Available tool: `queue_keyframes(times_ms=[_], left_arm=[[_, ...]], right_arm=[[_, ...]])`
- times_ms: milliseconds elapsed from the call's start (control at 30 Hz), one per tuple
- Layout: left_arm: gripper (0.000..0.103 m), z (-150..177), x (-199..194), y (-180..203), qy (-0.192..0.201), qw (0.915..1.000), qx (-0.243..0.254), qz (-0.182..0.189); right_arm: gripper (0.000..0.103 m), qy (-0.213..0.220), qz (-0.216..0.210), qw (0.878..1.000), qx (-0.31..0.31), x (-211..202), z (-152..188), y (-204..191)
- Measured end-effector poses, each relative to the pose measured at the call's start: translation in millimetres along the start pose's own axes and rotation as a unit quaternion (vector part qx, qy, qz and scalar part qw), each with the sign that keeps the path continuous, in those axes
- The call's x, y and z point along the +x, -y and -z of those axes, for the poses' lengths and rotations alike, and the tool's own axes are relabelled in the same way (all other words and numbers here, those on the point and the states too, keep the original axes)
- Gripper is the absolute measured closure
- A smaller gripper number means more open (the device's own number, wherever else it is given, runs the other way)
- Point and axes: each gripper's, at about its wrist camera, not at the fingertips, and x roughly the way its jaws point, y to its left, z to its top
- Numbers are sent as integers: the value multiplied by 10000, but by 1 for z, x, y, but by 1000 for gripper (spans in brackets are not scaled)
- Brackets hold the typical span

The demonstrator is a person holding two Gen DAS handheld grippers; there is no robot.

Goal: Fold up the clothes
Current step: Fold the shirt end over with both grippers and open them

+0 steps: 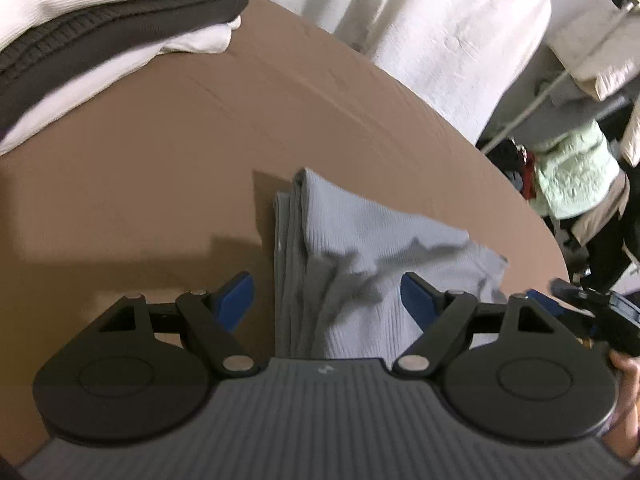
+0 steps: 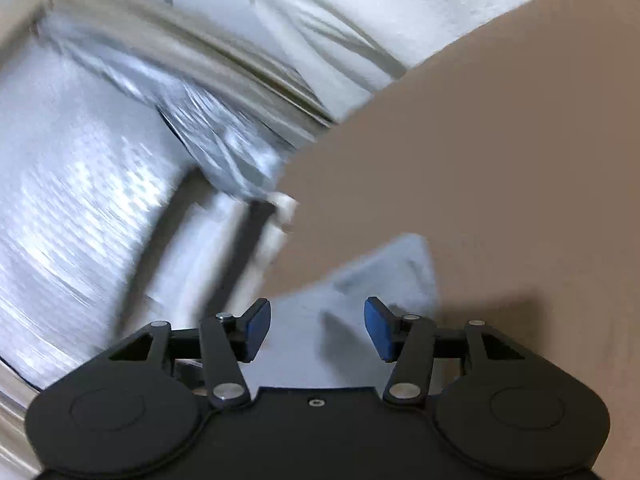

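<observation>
A folded grey-blue ribbed garment point(image 1: 352, 264) lies on the brown table point(image 1: 160, 168), with its stacked folded edges on its left side. My left gripper point(image 1: 328, 300) hovers over its near end, jaws wide open, nothing between the blue pads point(image 1: 238, 300). In the right wrist view the same garment point(image 2: 380, 280) lies at the table's edge, blurred by motion. My right gripper point(image 2: 316, 328) is open just above it and holds nothing. Its black tip point(image 1: 600, 312) shows at the right edge of the left wrist view.
A stack of folded white and dark brown clothes point(image 1: 100, 28) sits at the table's far left. White cloth point(image 1: 432, 28) hangs beyond the far edge. Clutter with a pale green garment point(image 1: 576, 172) lies at the right. A hand point(image 1: 624, 396) shows at the lower right.
</observation>
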Motion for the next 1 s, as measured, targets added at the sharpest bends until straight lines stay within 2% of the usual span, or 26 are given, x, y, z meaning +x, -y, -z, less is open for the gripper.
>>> queue_keyframes(times_ms=[33, 100, 200, 233, 267, 300, 333, 400, 433, 500, 600, 667, 733, 767, 833, 867, 933, 1000], left_arm=[[12, 3, 1, 1, -67, 10000, 11, -27], [5, 5, 5, 4, -172, 9996, 46, -199], [5, 5, 20, 12, -255, 9975, 353, -557], [10, 7, 23, 16, -195, 9967, 535, -572], [20, 8, 26, 19, -166, 9959, 698, -558], [56, 9, 29, 22, -207, 9953, 818, -475], [75, 10, 32, 25, -247, 9945, 937, -392], [81, 9, 27, 31, -58, 9932, 1101, -361], [83, 7, 23, 35, 110, 9924, 1163, -381], [83, 3, 13, 42, 446, 9898, 1285, -421], [83, -2, -1, 52, 947, 9835, 1464, -479], [80, -7, -6, 59, 1215, 9787, 1563, -540], [78, -18, 21, 55, 870, 9808, 1571, -766], [77, -22, 37, 50, 629, 9817, 1554, -901], [69, -21, 66, 35, 199, 9833, 1392, -1151], [67, -21, 67, 28, 189, 9864, 1249, -1048], [53, -23, 67, 13, 188, 9917, 942, -857], [50, -29, 55, 1, 373, 9960, 509, -635]], right_arm=[[44, -49, 60, 10000, -8, 4, 2, 3], [43, 13, 136, 9997, 209, 7, 3, 18], [42, 127, 330, 9978, 565, 12, 1, 41], [42, 80, 351, 9976, 599, 16, 1, 46], [42, 9, 371, 9975, 597, 22, 1, 51], [42, -38, 370, 9977, 572, 26, 2, 54], [42, -66, 346, 9979, 538, 30, 3, 57], [72, 87, 114, 9996, 241, 36, 8, 57], [92, 101, 81, 9999, -9, 40, 10, 54], [92, 381, -30, 9981, -490, 36, 5, 36], [92, 896, -211, 9885, -1200, 25, -5, 5], [92, 1037, -180, 9846, -1399, 29, -18, -4], [92, 1049, -71, 9840, -1437, 42, -33, -3], [88, 901, 29, 9869, -1335, 57, -39, 6], [88, 432, 311, 9921, -1135, 87, -43, 33], [88, 264, 501, 9928, -1055, 97, -40, 46], [89, 206, 490, 9951, -836, 103, -36, 60], [91, 271, 509, 9957, -719, 100, -36, 61]])
